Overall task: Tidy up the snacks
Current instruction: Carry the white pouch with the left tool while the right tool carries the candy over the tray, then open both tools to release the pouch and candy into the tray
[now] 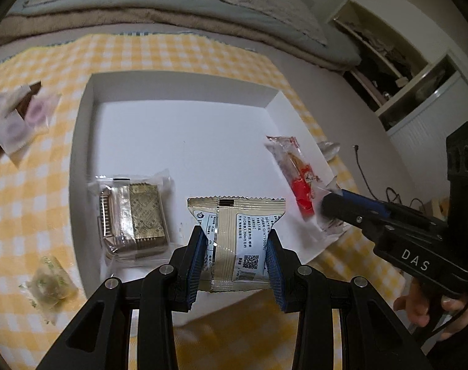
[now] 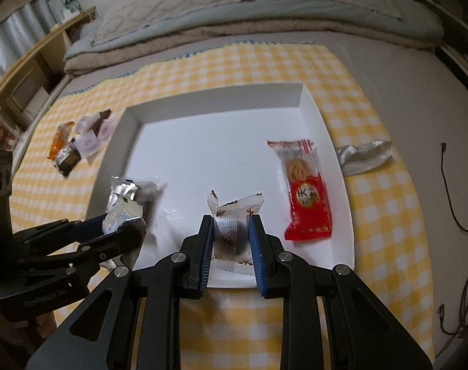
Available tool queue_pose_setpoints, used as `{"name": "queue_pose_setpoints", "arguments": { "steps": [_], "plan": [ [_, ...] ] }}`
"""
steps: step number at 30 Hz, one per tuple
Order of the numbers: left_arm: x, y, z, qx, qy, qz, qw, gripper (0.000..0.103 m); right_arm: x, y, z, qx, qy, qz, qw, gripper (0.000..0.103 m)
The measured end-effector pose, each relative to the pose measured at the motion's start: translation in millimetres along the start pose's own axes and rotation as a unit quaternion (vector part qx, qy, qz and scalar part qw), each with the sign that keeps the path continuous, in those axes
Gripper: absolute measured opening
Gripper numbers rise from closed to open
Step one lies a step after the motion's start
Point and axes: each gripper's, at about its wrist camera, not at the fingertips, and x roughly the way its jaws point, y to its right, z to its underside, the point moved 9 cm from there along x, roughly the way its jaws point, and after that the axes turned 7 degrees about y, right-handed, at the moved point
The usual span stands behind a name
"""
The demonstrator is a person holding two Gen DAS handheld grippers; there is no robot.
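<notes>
Left-held snack: a beige packet (image 1: 237, 240) with printed label and QR code, pinched between the blue pads of the left gripper (image 1: 237, 260); it hangs over the near edge of the white tray (image 1: 184, 92).
Left fingers: closed onto the beige packet's two sides, pads pressing the wrapper.
Right-held snack: a small white packet (image 2: 232, 237) with brown print, clamped by the right gripper (image 2: 230, 248) above the tray's near edge.
Right fingers: narrowly set, pads against both sides of the white packet.
Tray contents: a clear-wrapped biscuit pack (image 1: 132, 215) at the near left of the tray; a red-and-clear cookie packet (image 2: 306, 191) at the right side, lying flat.
Outside the tray, left: a cluster of small wrapped snacks (image 2: 76, 148) on the yellow checked cloth (image 2: 372, 185); one greenish wrapped sweet (image 1: 48, 283) just beside the tray's near left corner.
Outside the tray, right: a crumpled silver wrapper (image 2: 363, 154) just beside the tray's rim.
Surface: covered by the checked cloth; a bed with folded blankets (image 2: 234, 30) lies beyond it.
Person: a hand (image 1: 431, 308) grips the right gripper's handle.
</notes>
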Motion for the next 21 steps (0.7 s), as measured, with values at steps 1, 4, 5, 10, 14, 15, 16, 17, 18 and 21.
{"name": "queue_pose_setpoints", "arguments": {
  "steps": [1,4,5,10,14,15,16,17,18,21],
  "plan": [
    [2.7,-1.7,-3.0,0.001,-0.001,0.001,1.0000,0.038,2.0,1.9,0.8,0.000,-0.003,0.002,1.000,0.024],
    [7.0,-5.5,-14.6,0.010,0.004,0.003,0.9999,0.039,6.6,6.4,1.8,0.002,-0.009,0.008,1.000,0.024],
    [7.1,-5.9,-15.6,0.015,0.006,0.003,0.9999,0.039,8.0,8.0,1.8,0.003,-0.010,0.010,1.000,0.024],
    [9.9,-10.0,-18.0,0.030,0.009,-0.010,0.9995,0.062,14.5,16.1,-0.4,0.007,-0.015,0.020,1.000,0.024],
    [11.9,-13.1,-20.0,0.043,0.006,-0.024,0.9988,0.062,17.4,21.5,-0.6,0.012,-0.018,0.024,0.999,0.024],
    [12.4,-14.5,-21.4,0.048,0.006,-0.028,0.9985,0.063,17.5,22.5,-0.7,0.013,-0.018,0.024,0.999,0.024],
    [12.7,-15.3,-22.1,0.052,0.005,-0.032,0.9981,0.064,17.8,22.7,-0.9,0.014,-0.018,0.025,0.999,0.024],
    [11.6,-14.3,-20.4,0.057,0.005,-0.036,0.9977,0.065,18.4,23.2,-0.6,0.015,-0.019,0.025,0.999,0.025],
    [7.1,-11.3,-13.1,0.062,0.006,-0.039,0.9973,0.066,19.5,24.2,0.5,0.017,-0.022,0.025,0.999,0.027],
    [1.8,-10.6,-5.2,0.075,0.007,-0.045,0.9961,0.069,20.8,27.0,3.5,0.019,-0.031,0.029,0.999,0.047]
  ]
}}
